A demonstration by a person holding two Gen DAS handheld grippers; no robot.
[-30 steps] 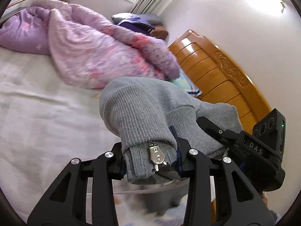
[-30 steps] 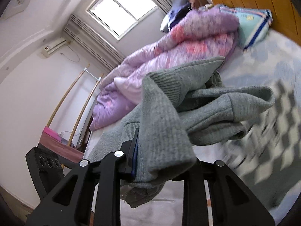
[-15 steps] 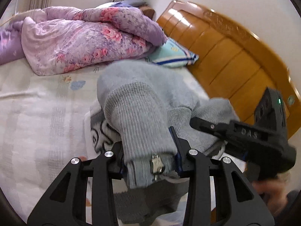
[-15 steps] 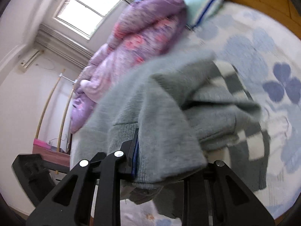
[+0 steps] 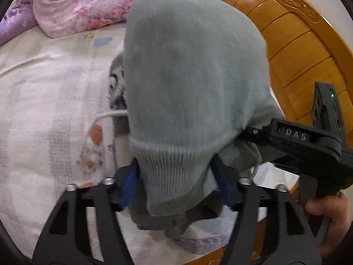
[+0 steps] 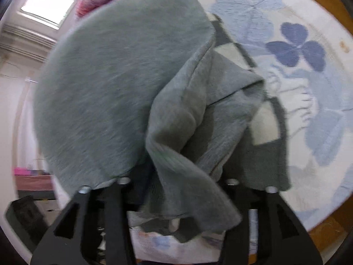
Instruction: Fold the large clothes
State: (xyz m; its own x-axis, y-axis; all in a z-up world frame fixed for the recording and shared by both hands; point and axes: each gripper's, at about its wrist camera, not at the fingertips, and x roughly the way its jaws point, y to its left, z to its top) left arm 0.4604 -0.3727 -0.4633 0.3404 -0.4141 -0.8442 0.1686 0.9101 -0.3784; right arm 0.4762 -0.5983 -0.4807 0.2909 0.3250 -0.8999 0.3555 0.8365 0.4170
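Note:
A grey knit sweater (image 5: 194, 70) fills the middle of both views. My left gripper (image 5: 176, 176) is shut on its ribbed hem, the cloth bulging forward over the blue finger pads (image 5: 130, 176). My right gripper (image 6: 176, 183) is shut on another bunched part of the same sweater (image 6: 114, 84), which drapes over its fingers. The right gripper's black body (image 5: 308, 141) shows at the right of the left wrist view, close beside the left one. A grey-and-white checked cloth (image 6: 262, 128) lies under the sweater on the bed.
The bed sheet (image 5: 48, 101) is white with pale flowers, blue clover prints (image 6: 295, 46) on the right. A purple floral quilt (image 5: 83, 2) is heaped at the far side. A wooden headboard (image 5: 304, 50) stands at the right. A white cord (image 5: 99, 119) lies on the sheet.
Both grippers have tipped down towards the bed with the sweater still held. The sweater has swung closer and now covers most of each view. The zipper pull no longer shows.

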